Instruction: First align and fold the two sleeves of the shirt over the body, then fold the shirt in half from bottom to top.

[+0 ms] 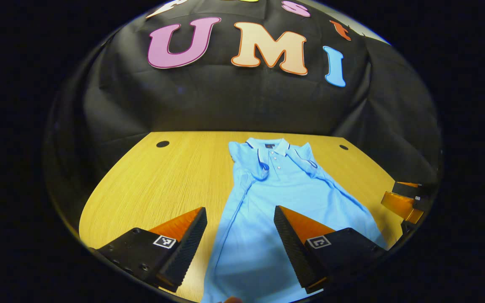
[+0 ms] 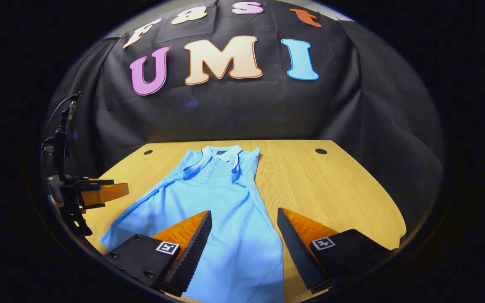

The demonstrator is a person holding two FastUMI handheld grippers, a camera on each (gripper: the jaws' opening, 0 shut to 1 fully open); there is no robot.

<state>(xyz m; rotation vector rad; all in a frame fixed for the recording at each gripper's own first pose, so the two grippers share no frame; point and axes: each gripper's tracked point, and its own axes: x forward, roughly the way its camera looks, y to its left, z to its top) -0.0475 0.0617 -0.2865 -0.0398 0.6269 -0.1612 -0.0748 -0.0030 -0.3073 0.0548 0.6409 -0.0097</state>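
A light blue polo shirt (image 1: 284, 198) lies flat on the wooden table (image 1: 162, 185), collar at the far end. Both short sleeves look folded in over the chest. My left gripper (image 1: 239, 209) hovers open above the shirt's near left edge, nothing between its fingers. In the right gripper view the same shirt (image 2: 221, 202) runs from the collar down toward me, and my right gripper (image 2: 244, 212) stands open over its near right side. The left gripper (image 2: 99, 192) shows at the left edge there, and the right gripper (image 1: 406, 200) shows at the right edge of the left gripper view.
The table (image 2: 331, 189) has bare wood on both sides of the shirt and two small dark cable holes (image 1: 162, 144) (image 1: 343, 147) near its far edge. The black cloth wall rises just behind the table.
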